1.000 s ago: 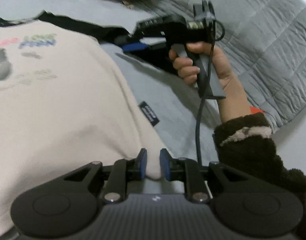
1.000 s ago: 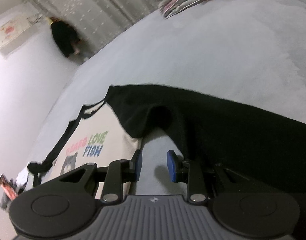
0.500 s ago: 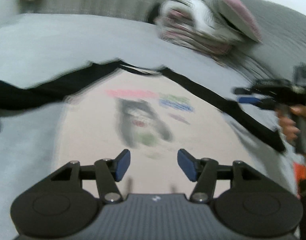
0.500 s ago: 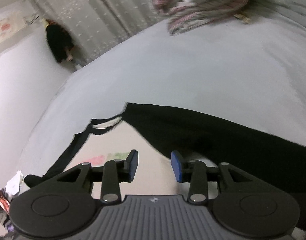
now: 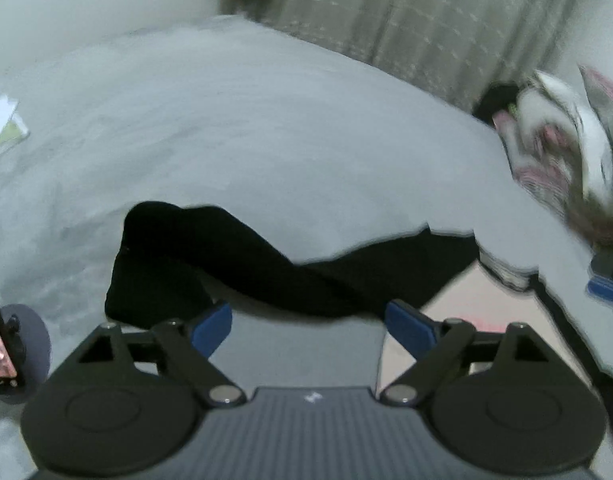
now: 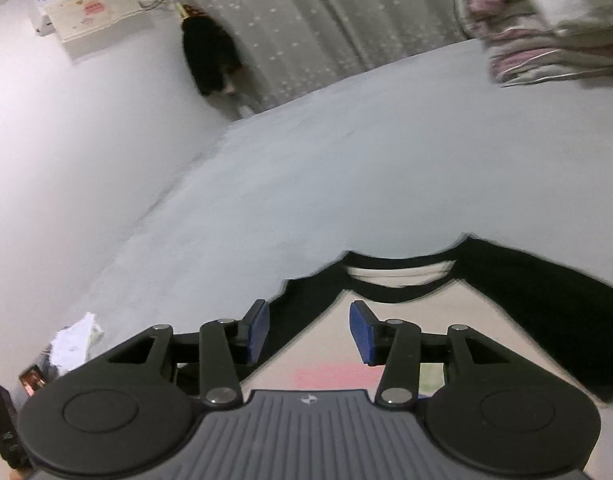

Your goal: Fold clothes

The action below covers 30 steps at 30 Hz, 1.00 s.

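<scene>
**Both tongs spread and empty over a shirt laid flat**

Left gripper (image 5: pixel 308 322) has its blue pads far apart with nothing between them; it hangs over the long black sleeve (image 5: pixel 234 256) of the cream-bodied, black-sleeved cotton shirt (image 6: pixel 458 320), probably lined up for a pinch there. Right gripper (image 6: pixel 309 332) is moderately open and also empty, poised over the shoulder seam just below the black neckband (image 6: pixel 398 294). The shirt lies front-up on the pale grey bed sheet (image 6: pixel 346 160), its sleeve stretched sideways, a lay that suits folding the sleeve inward.

Motion blur smears the left view. The shirt's print shows only as a pink patch behind the right gripper's body, and its hem is cut off. A striped pink and white bundle of fabric (image 6: pixel 546 40) sits well apart near the dotted grey curtain (image 6: pixel 326 20); what it is cannot be told.
</scene>
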Motion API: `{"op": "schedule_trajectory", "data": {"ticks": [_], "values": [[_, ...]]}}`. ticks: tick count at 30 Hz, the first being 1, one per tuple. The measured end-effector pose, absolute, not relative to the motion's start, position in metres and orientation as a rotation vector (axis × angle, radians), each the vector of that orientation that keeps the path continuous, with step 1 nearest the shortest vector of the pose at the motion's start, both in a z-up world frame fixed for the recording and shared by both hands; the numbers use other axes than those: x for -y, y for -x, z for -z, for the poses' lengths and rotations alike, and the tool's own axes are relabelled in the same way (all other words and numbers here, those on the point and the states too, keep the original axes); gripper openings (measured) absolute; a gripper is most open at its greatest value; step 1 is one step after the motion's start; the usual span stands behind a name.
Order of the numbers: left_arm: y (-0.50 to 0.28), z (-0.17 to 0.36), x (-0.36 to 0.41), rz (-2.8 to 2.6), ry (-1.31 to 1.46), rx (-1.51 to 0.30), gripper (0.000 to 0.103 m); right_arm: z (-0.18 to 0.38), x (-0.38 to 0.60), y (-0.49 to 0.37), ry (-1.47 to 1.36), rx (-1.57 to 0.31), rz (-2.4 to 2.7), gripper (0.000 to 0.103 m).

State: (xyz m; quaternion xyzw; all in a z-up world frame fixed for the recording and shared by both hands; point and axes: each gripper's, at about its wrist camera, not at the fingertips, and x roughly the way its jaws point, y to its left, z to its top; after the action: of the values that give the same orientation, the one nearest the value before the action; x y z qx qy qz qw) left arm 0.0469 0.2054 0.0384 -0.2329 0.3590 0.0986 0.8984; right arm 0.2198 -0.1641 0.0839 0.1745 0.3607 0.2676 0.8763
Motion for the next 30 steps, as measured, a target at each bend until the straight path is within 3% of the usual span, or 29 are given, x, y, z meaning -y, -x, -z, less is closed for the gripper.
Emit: {"op": "schedule_trajectory", "data": {"ticks": [6,12,15,20,25,30], "values": [[-0.065,-0.021,-0.250,-0.272,0.708,-0.753,0.089,-0.060,0.105,-0.238,-0.441,-0.773,-0.659,0.045],[-0.087,-0.007,-0.262,-0.426,0.642,-0.753,0.085,-0.017,0.077,-0.254,-0.503,-0.821,-0.694,0.045],[-0.094,-0.003,-0.263,-0.521,0.565,-0.718,0.067,0.007,0.068,-0.261,-0.532,-0.851,-0.698,0.045],[-0.094,-0.003,-0.252,-0.570,0.381,-0.598,0.019,0.023,0.066,-0.271,-0.559,-0.890,-0.716,0.045],[-0.083,-0.020,-0.220,-0.323,0.251,-0.454,0.013,0.024,0.073,-0.271,-0.576,-0.880,-0.713,0.045],[-0.071,-0.022,-0.175,0.022,0.111,-0.501,0.014,0.025,0.084,-0.271,-0.610,-0.881,-0.712,0.045]]}}
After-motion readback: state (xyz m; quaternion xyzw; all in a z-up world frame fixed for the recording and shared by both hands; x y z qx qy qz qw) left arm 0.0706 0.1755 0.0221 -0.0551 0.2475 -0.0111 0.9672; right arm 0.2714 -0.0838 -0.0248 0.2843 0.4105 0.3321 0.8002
